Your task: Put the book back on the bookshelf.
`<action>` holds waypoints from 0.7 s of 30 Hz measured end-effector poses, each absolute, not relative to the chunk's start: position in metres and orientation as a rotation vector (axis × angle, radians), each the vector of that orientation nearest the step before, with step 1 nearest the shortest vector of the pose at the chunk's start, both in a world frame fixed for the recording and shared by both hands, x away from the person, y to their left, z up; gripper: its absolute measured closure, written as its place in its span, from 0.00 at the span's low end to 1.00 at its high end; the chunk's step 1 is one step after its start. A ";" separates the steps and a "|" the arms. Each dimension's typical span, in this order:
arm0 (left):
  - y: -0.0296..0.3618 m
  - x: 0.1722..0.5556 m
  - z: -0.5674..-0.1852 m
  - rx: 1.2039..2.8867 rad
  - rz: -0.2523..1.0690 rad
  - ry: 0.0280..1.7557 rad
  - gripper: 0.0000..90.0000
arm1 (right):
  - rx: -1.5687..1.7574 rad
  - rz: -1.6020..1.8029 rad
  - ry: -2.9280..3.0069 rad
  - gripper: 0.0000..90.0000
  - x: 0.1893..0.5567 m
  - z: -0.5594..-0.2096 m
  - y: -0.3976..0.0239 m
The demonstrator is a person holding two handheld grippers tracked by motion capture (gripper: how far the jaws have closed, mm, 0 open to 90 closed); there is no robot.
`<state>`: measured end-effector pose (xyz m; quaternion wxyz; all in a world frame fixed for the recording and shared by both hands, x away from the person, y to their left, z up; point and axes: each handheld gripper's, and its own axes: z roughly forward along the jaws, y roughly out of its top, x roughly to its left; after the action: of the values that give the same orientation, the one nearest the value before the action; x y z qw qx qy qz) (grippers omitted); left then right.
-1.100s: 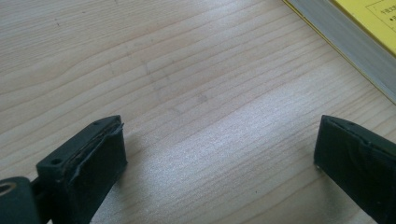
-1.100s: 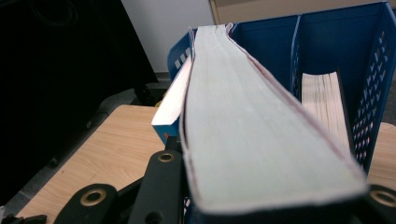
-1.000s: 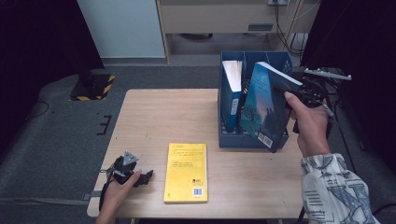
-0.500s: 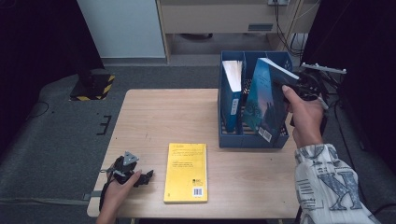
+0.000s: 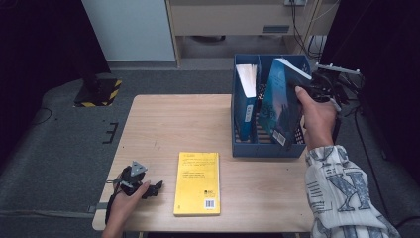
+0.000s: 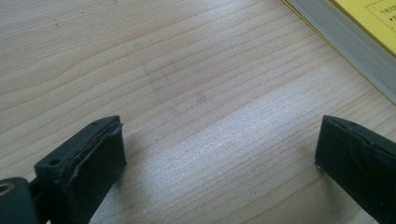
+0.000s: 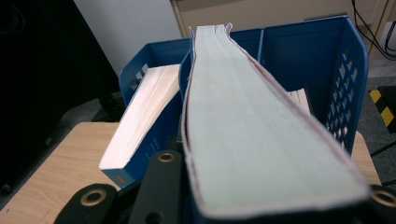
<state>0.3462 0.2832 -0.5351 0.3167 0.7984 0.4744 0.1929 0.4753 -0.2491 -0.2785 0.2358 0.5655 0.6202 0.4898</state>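
Item: thick teal paperback book (image 5: 280, 101), clamped in our right gripper (image 5: 317, 89), at the blue plastic file box's (image 5: 267, 148) three o'clock slot. We lower it upright beside the shelved blue book (image 5: 246, 99). Left gripper (image 6: 219, 154): jaws wide, empty.

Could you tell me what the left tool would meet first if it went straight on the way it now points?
Probably the yellow book: beyond the open left tool lies bare table, then the book's page edge at upper right, though it may pass just beside it.
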 end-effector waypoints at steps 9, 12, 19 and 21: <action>0.283 0.347 -0.535 2.103 0.509 1.249 0.00 | 1.581 1.348 1.666 0.82 0.478 -0.280 -0.256; 0.283 0.347 -0.535 2.103 0.509 1.249 0.00 | 1.590 1.359 1.656 0.82 0.480 -0.280 -0.255; 0.283 0.346 -0.535 2.103 0.509 1.248 0.00 | 1.585 1.366 1.622 0.82 0.488 -0.279 -0.248; 0.283 0.346 -0.535 2.102 0.508 1.248 0.00 | 1.578 1.361 1.618 0.82 0.490 -0.279 -0.245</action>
<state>0.3463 0.2830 -0.5352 0.3168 0.7984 0.4742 0.1930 0.4904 -0.2450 -0.2788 0.2492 0.5793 0.5940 0.4995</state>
